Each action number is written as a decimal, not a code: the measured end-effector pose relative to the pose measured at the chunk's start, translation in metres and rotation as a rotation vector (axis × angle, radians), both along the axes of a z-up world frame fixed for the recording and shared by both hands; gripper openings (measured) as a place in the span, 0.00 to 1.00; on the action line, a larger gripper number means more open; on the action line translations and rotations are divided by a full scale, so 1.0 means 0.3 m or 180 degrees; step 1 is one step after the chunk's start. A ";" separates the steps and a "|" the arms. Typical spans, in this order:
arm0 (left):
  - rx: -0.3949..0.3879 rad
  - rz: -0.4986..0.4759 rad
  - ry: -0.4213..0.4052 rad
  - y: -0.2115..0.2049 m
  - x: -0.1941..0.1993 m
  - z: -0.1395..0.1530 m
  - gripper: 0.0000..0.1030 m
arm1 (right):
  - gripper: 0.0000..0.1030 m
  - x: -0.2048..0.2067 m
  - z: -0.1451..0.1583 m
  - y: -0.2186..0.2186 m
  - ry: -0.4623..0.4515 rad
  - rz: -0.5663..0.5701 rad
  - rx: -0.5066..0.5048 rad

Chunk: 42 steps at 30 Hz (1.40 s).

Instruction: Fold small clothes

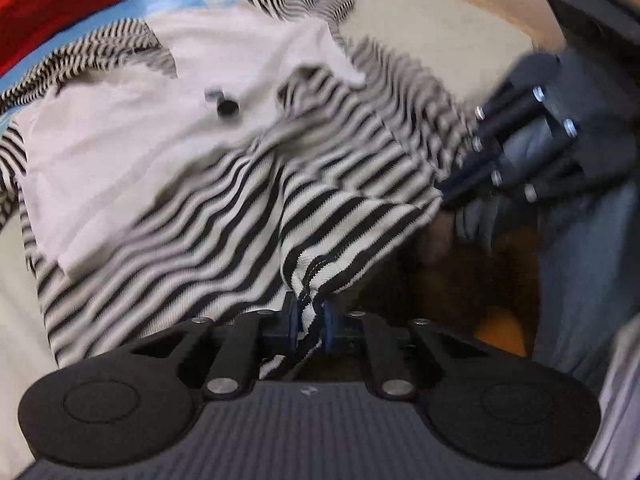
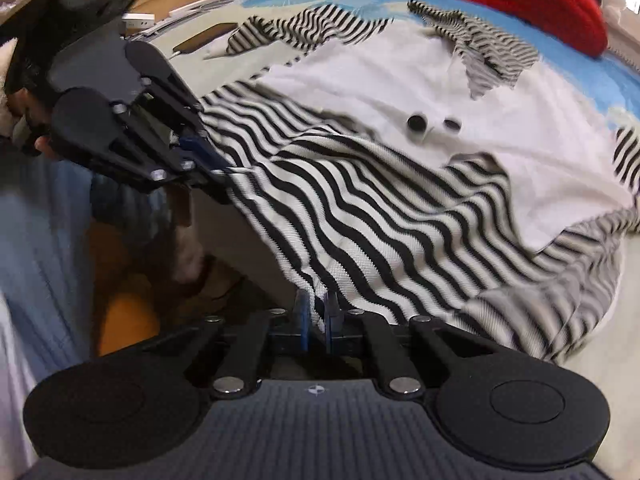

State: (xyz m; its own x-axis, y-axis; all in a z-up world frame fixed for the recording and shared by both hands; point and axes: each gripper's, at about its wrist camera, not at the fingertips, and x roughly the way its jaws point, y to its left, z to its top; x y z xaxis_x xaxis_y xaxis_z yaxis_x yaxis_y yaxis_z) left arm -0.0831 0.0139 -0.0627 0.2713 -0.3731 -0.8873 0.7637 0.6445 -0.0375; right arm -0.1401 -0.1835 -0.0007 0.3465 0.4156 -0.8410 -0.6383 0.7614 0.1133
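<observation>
We have both grippers clamped on the near hem of the striped garment (image 1: pixel 224 208), which lies spread over a pale bed surface (image 1: pixel 440 40) with its far part flat and its near edge lifted off the bed. In the left wrist view our left gripper (image 1: pixel 310 316) has its blue pads closed on a bunched fold of black-and-white stripes, the cloth pinched between them and trailing down behind the fingers. In the right wrist view our right gripper (image 2: pixel 318 312) is closed the same way, a narrow strip of hem caught between its blue pads. Each gripper shows in the other's view: the right one at the far right of the left view, its tips at the hem's corner, and the left one at the upper left of the right view, gripping the other corner, so the hem stretches between them. The garment's middle is a plain white panel (image 2: pixel 400 80) with two dark buttons (image 2: pixel 416 123), and striped sleeves spread out beyond it. A red cloth (image 2: pixel 520 0) sits past the garment on a blue patterned sheet (image 2: pixel 280 0). Much of the fabric is blurred.
</observation>
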 end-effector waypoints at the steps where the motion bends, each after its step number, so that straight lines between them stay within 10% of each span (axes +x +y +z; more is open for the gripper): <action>1: 0.0144 -0.0021 0.0053 0.002 -0.008 -0.033 0.19 | 0.09 0.007 -0.021 -0.004 0.0114 -0.0053 -0.0053; 4: 0.0318 -0.0004 0.0295 0.015 -0.002 -0.076 0.48 | 0.19 0.024 -0.089 0.012 0.0465 -0.0128 -0.0248; 10: -0.0485 0.0549 -0.0361 0.116 0.089 0.147 1.00 | 0.54 0.070 0.111 -0.057 -0.0190 -0.0543 0.0271; 16: -0.0611 0.1705 -0.0851 0.210 0.405 0.258 1.00 | 0.57 0.299 0.229 -0.169 -0.0726 -0.1471 0.0562; 26: 0.0081 0.2327 -0.0973 0.443 1.065 0.240 1.00 | 0.64 0.997 0.415 -0.210 -0.1010 -0.1276 0.0460; 37: 0.0297 0.2031 -0.0662 0.543 1.450 -0.016 0.99 | 0.64 1.889 0.099 0.193 -0.0837 -0.1201 0.0057; 42: -0.0255 0.1907 -0.0578 0.469 1.626 -0.002 0.99 | 0.61 2.066 -0.040 0.211 -0.0758 -0.1232 -0.0222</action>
